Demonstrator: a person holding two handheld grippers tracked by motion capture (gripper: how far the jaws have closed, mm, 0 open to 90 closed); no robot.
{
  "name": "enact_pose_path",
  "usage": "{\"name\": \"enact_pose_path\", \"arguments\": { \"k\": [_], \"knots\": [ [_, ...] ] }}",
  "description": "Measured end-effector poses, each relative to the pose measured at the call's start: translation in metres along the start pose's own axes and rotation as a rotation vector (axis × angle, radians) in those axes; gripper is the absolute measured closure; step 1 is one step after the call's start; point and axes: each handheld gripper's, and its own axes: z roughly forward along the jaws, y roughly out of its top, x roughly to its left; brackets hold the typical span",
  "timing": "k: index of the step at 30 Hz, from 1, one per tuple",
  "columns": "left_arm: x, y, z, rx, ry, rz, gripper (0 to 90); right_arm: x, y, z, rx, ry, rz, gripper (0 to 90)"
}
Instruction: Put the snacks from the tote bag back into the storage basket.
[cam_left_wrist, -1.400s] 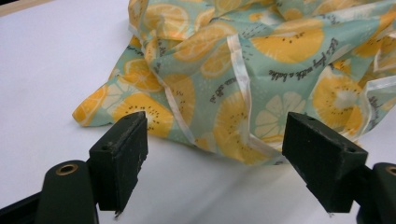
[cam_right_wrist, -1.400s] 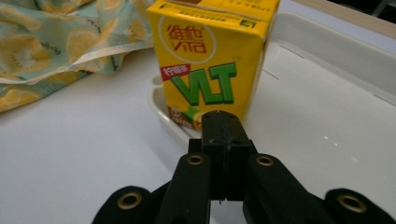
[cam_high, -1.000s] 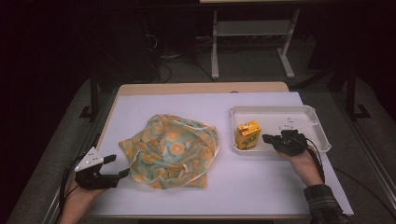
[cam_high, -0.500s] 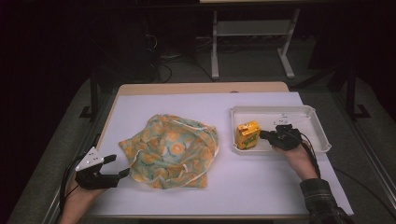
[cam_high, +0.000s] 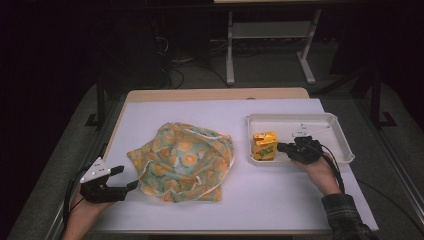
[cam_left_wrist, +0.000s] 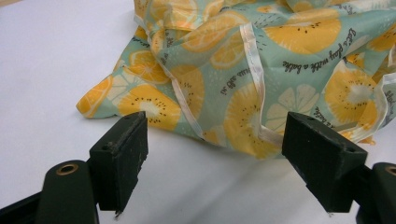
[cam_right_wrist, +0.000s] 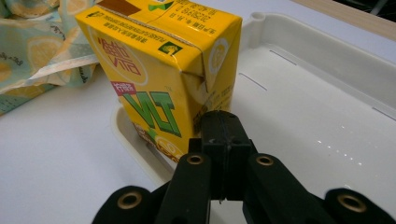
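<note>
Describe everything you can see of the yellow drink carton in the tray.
The yellow drink carton is a small paperboard box with green lettering, a folded, creased top and a dented corner. It stands upright at the left end of the white tray, near the wall beside the fruit-print cloth. The right gripper, jaws together, sits right against its lower side.

Yellow carton (cam_high: 264, 145) upright in tray (cam_high: 334, 121).
</note>
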Motion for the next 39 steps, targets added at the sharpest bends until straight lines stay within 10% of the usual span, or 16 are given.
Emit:
{"name": "enact_pose_path", "arguments": {
  "k": [18, 39],
  "knots": [
    [-0.003, 0.001, 0.001, 0.014, -0.011, 0.013, 22.2, 0.008, -0.006, -0.011, 0.003, 0.001, -0.022, 88.7],
    [-0.005, 0.002, 0.001, 0.016, -0.036, 0.016, 22.2, 0.017, -0.011, -0.032, -0.009, -0.025, 0.045, 37.1]
  ]
}}
